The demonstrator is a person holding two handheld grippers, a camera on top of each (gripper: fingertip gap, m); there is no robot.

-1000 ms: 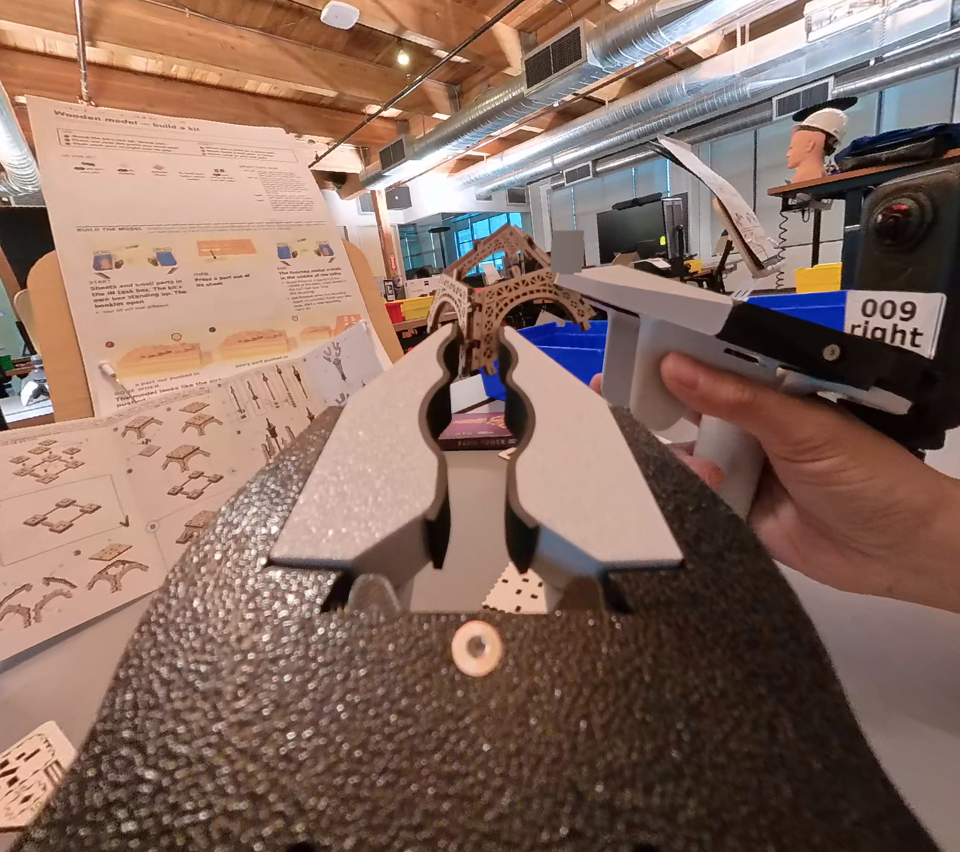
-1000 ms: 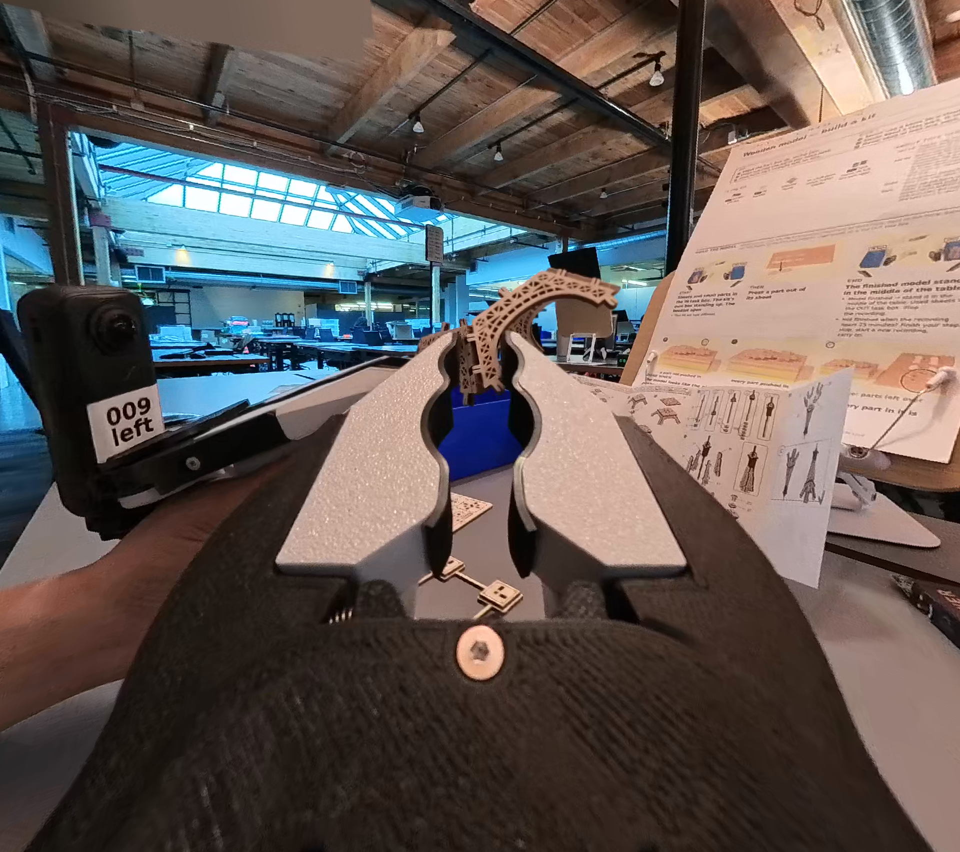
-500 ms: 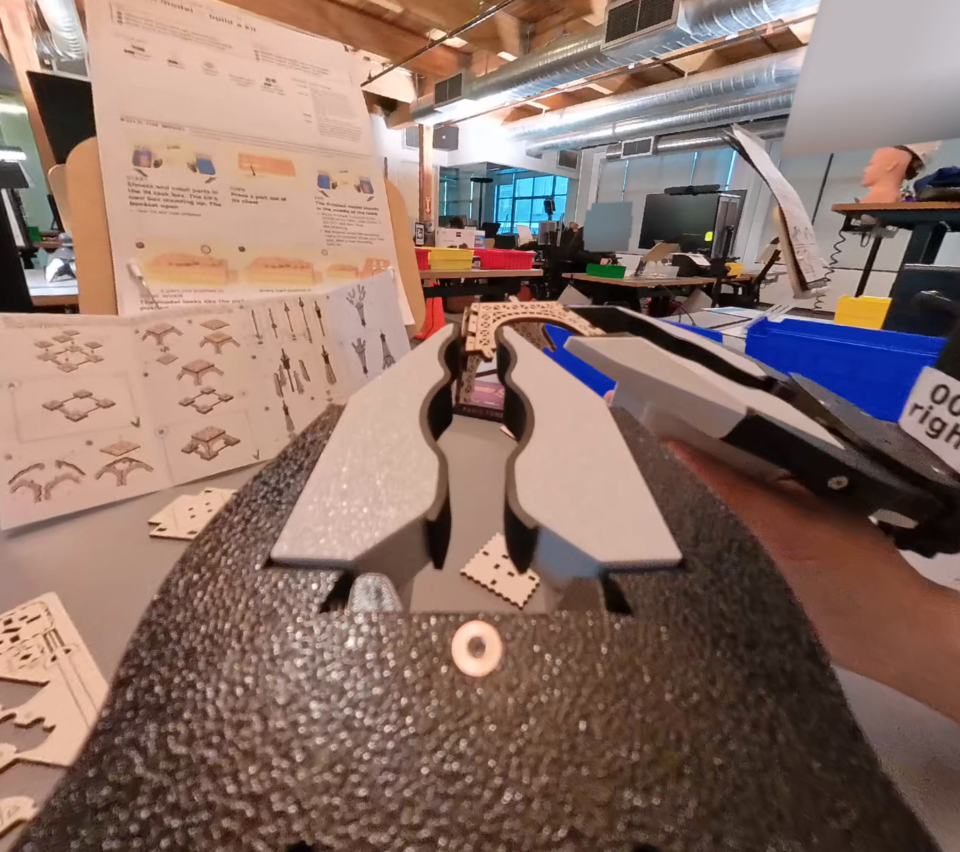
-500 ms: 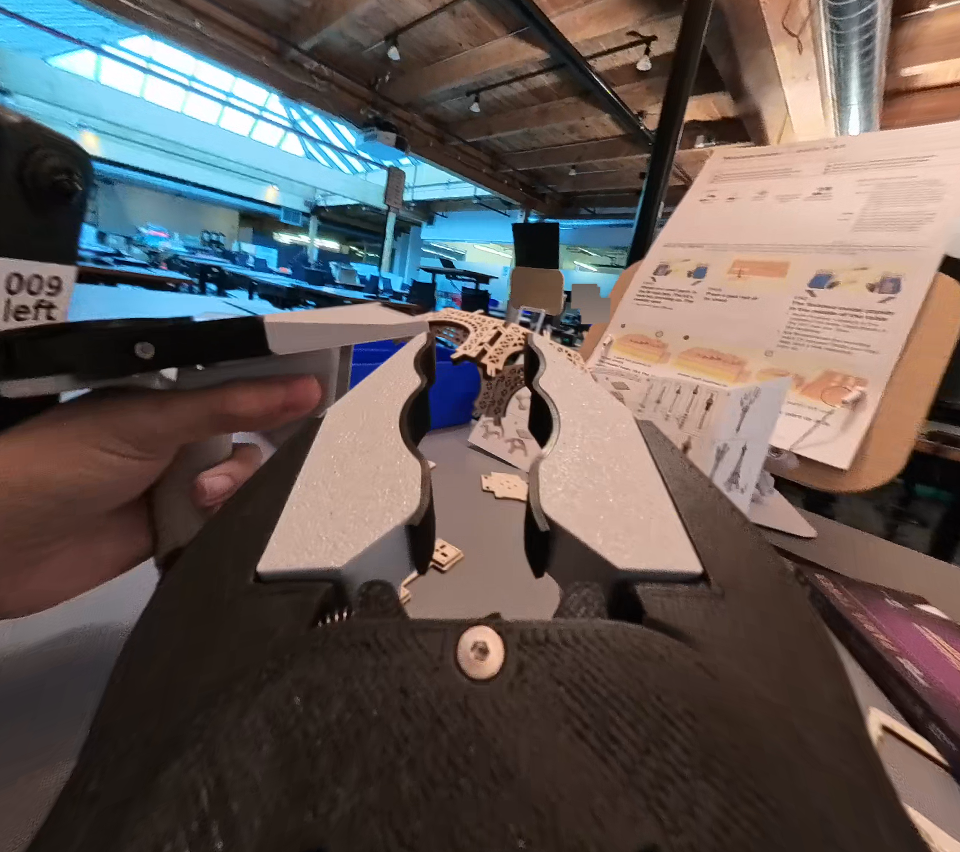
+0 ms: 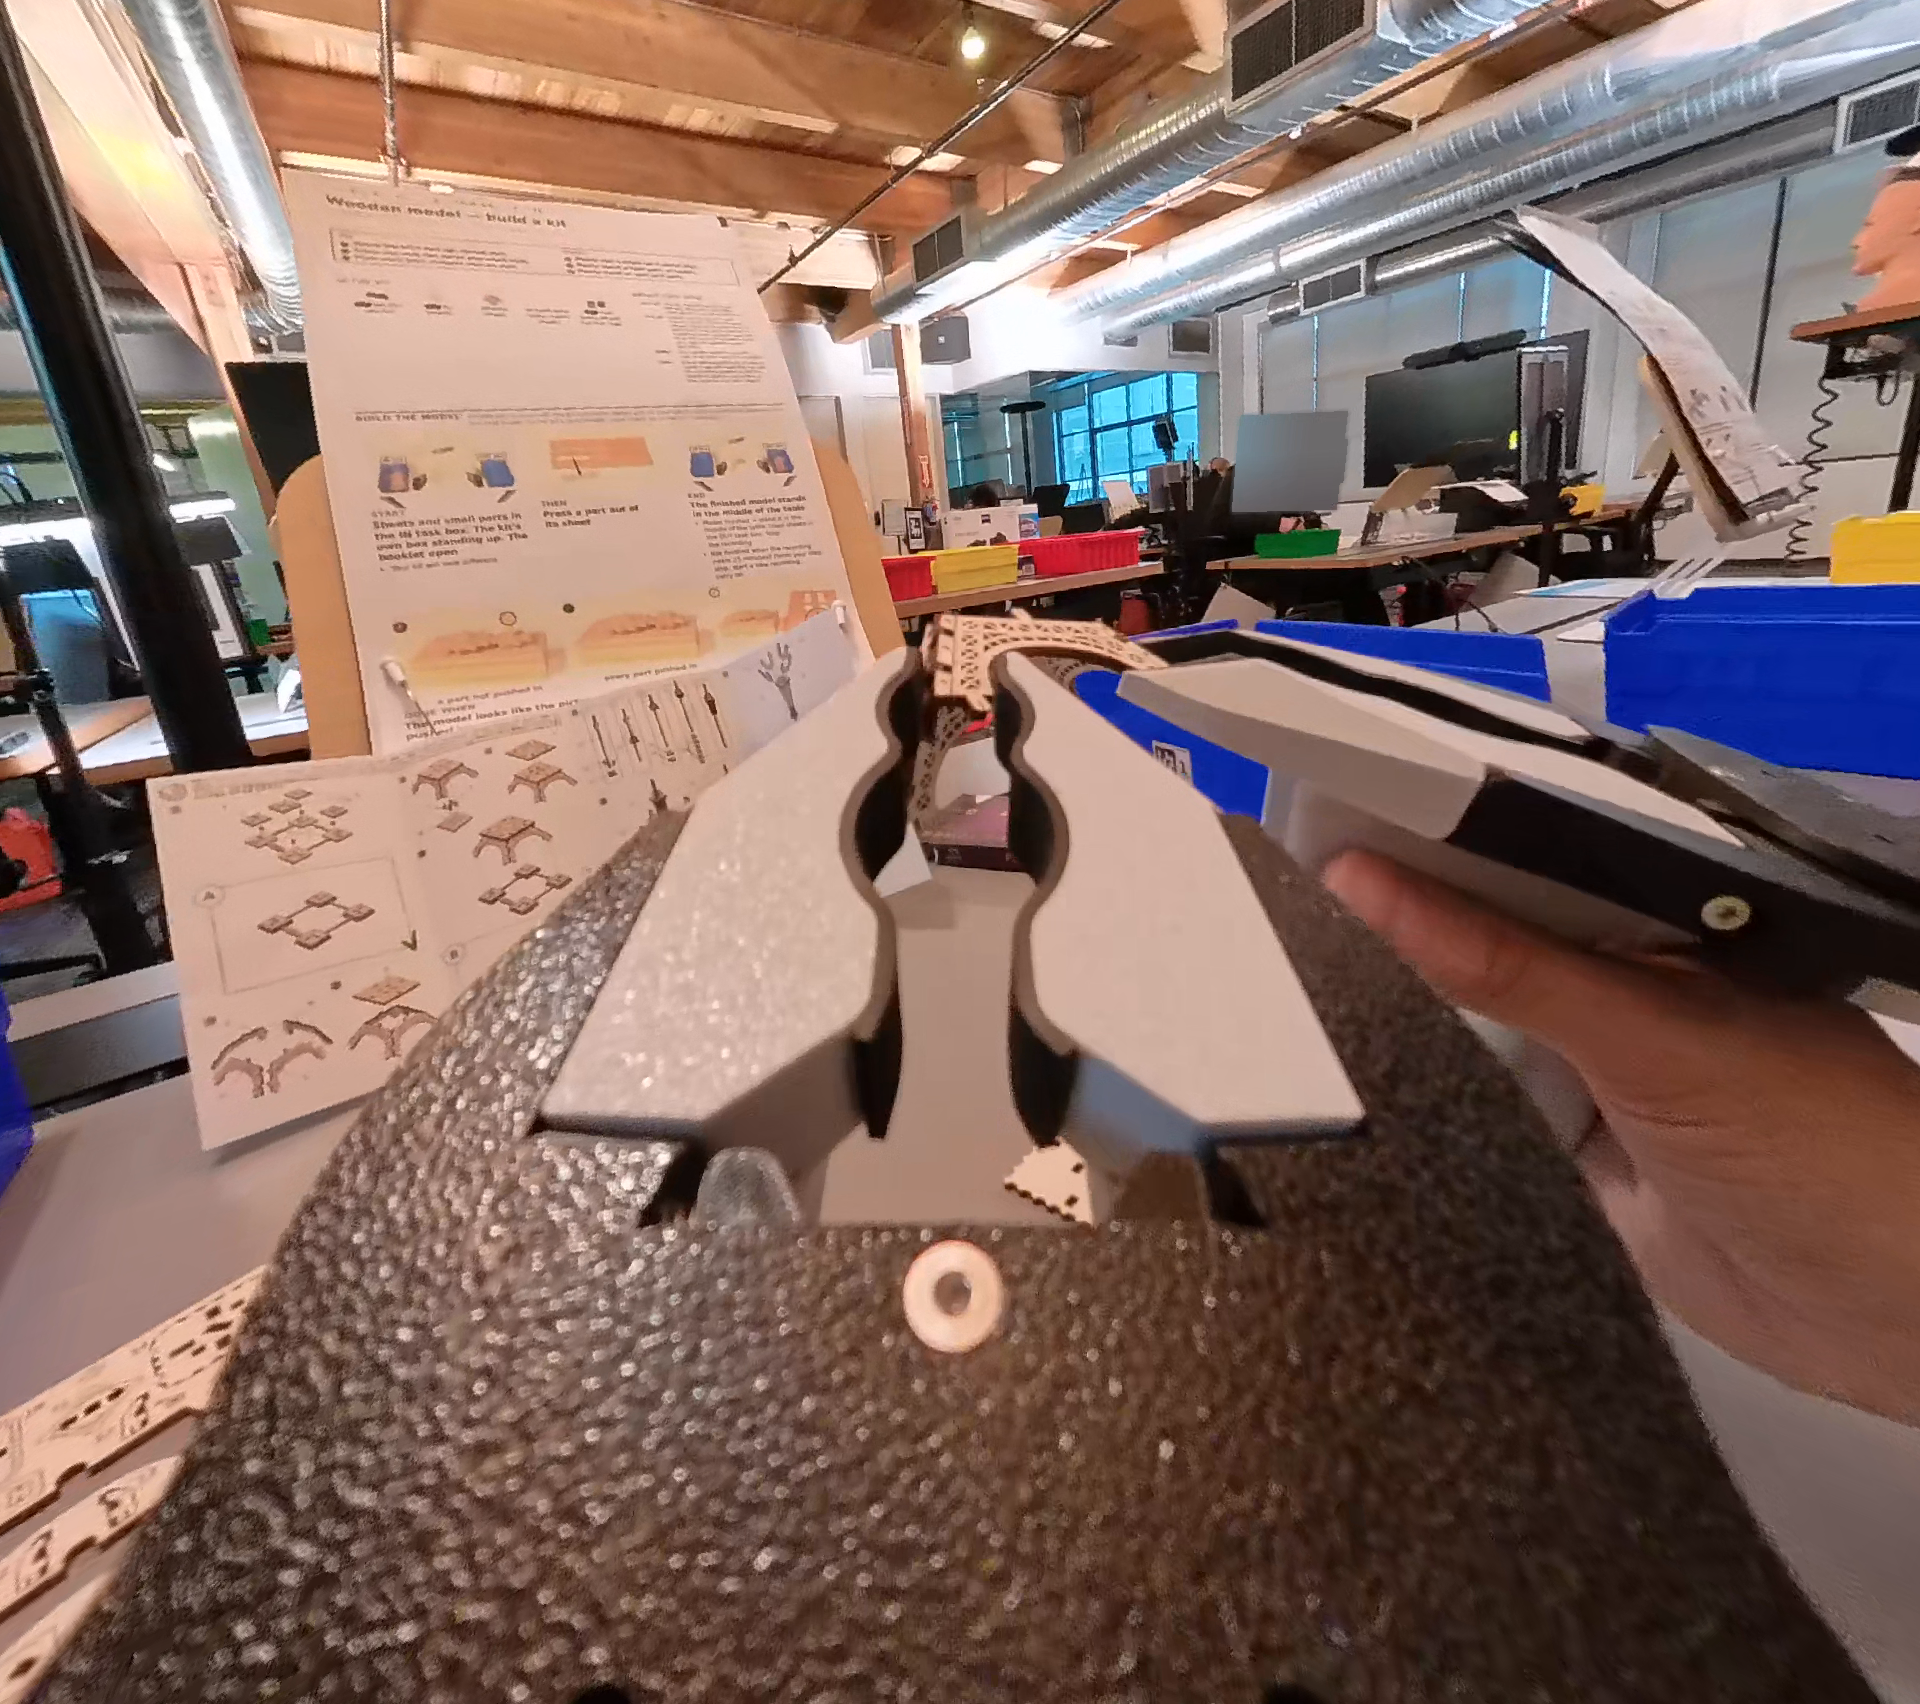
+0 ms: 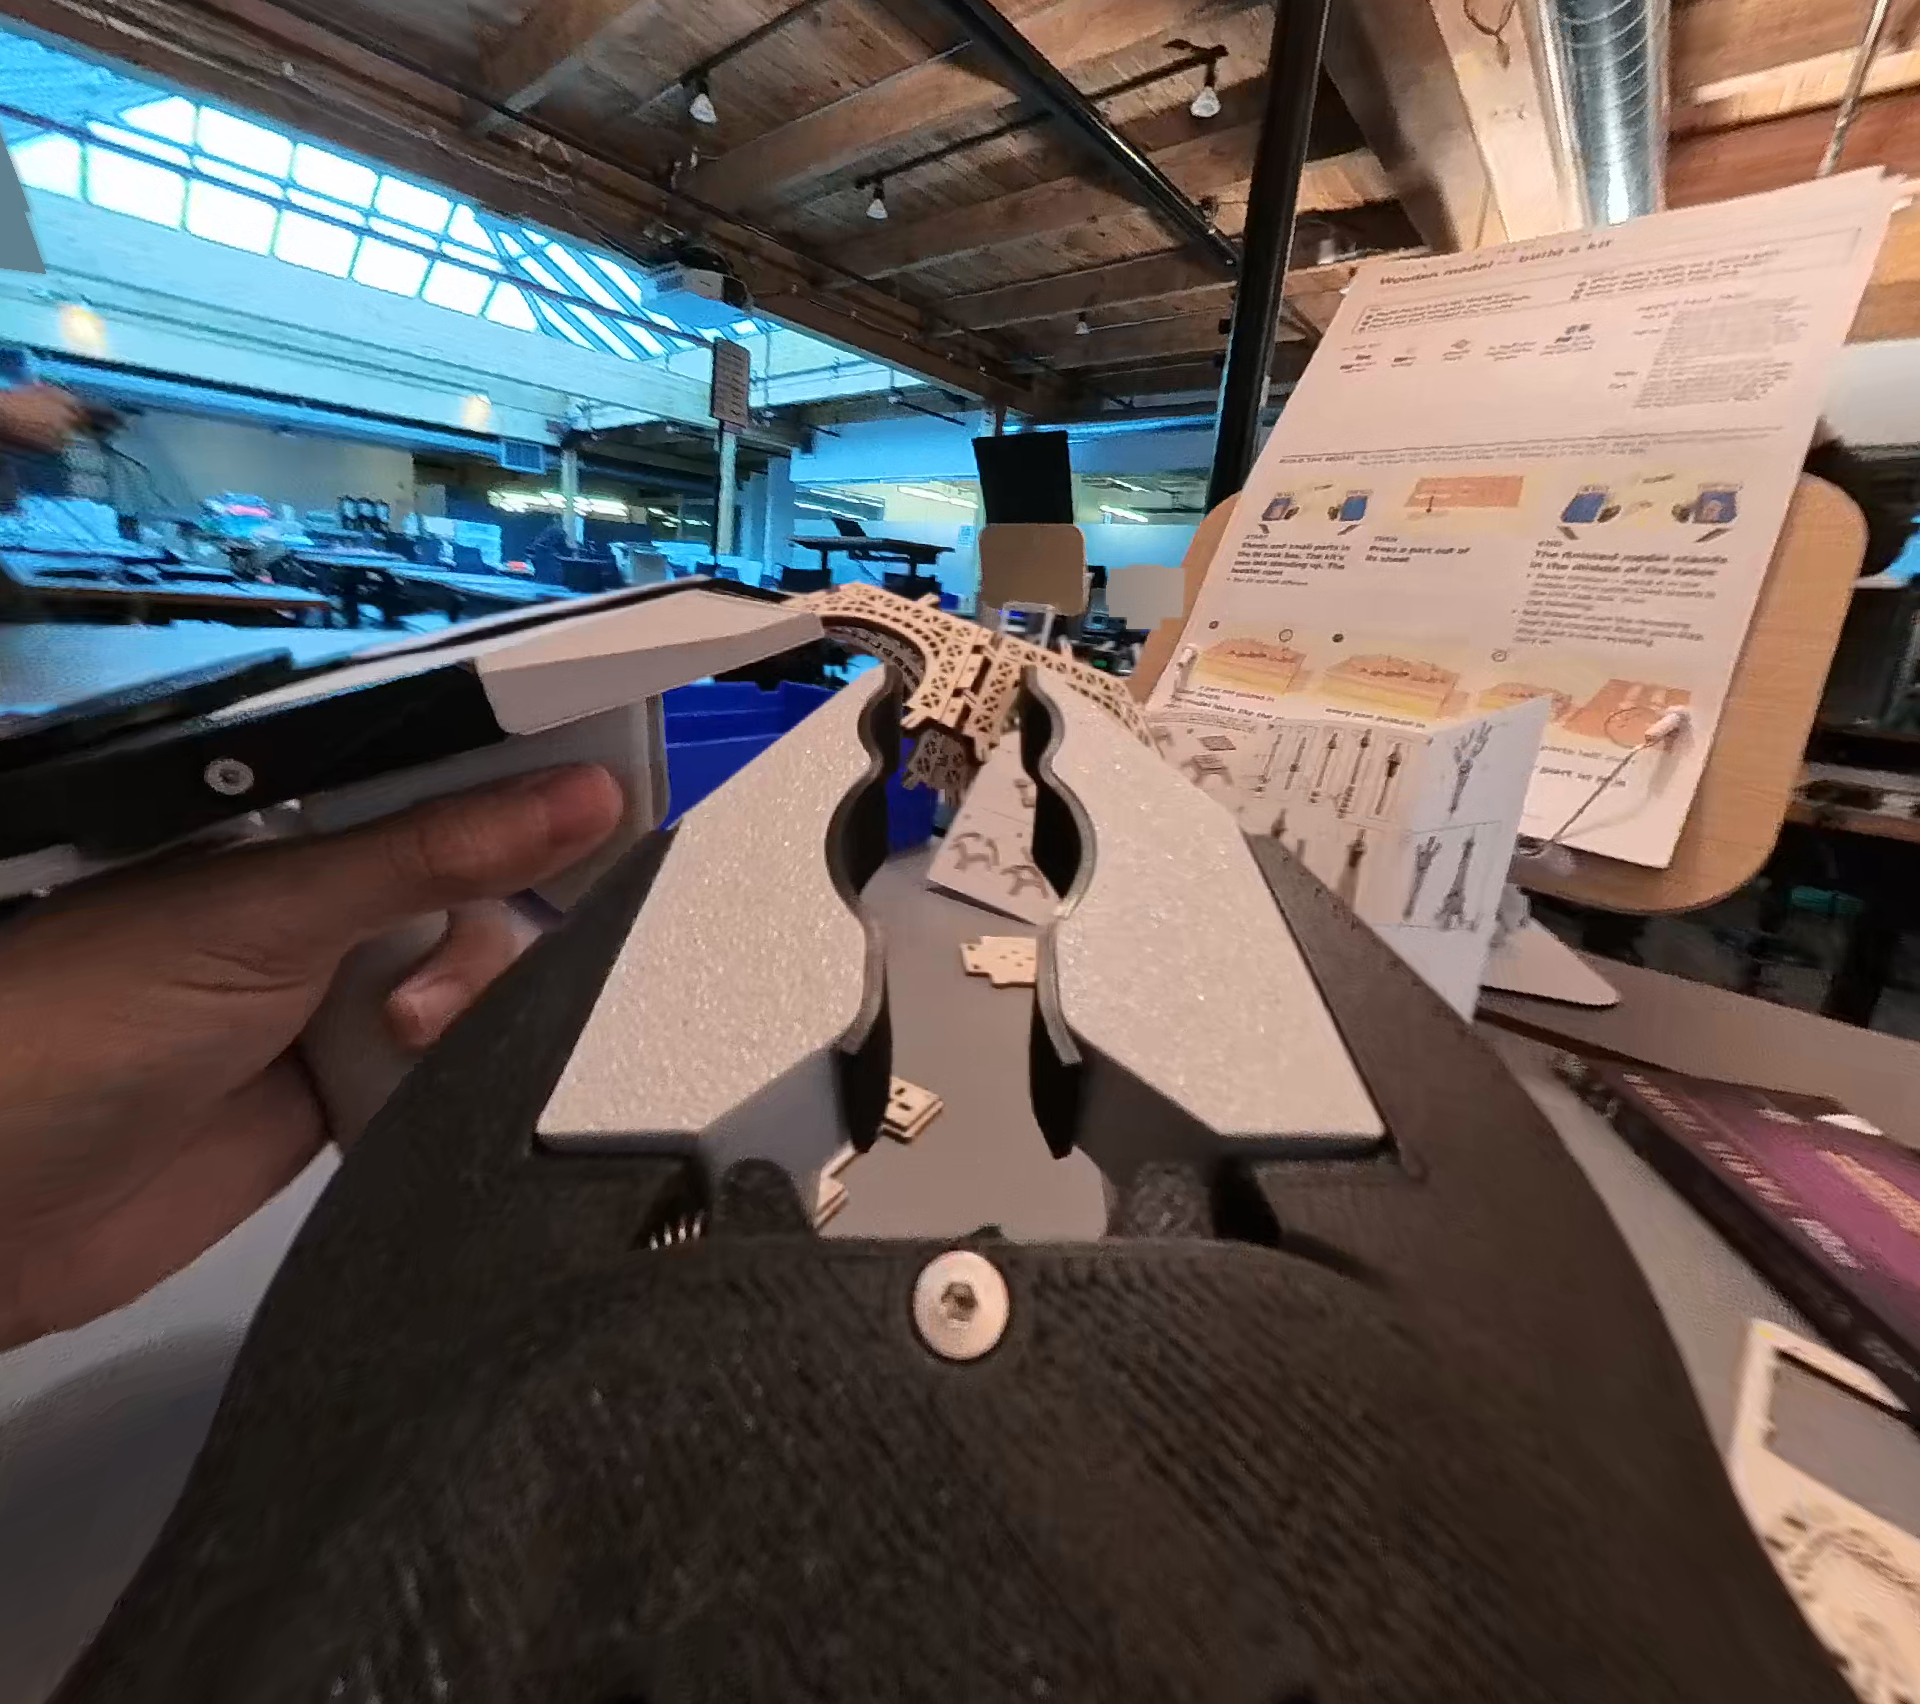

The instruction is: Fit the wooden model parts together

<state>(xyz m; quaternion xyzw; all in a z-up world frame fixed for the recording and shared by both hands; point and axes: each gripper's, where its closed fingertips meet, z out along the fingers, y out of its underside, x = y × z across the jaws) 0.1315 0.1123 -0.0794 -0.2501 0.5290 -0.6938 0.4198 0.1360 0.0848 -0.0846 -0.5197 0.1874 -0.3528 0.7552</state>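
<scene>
A pale wooden lattice arch assembly (image 5: 1039,638) is held in the air above the grey table (image 5: 935,979). My left gripper (image 5: 956,675) is shut on one end of it. The right gripper's finger (image 5: 1299,735) reaches in from the right, held by a hand (image 5: 1662,1135). In the right wrist view my right gripper (image 6: 954,690) is shut on the arch assembly (image 6: 961,683), whose other arm curves left to the left gripper's finger (image 6: 665,646). How the parts join between the jaws is hidden.
An instruction sheet on a board (image 5: 540,449) and an open booklet (image 5: 416,875) stand behind. Blue bins (image 5: 1766,678) are at the right. Cut-out part sheets (image 5: 83,1446) lie at lower left. Small loose wooden pieces (image 6: 997,958) and a purple box (image 6: 1787,1176) lie on the table. My two grippers' fingertips are within a few centimetres of each other.
Both grippers have tipped forward and turned, so the arch assembly now lies flatter instead of standing up above the fingertips. Both stay shut on it.
</scene>
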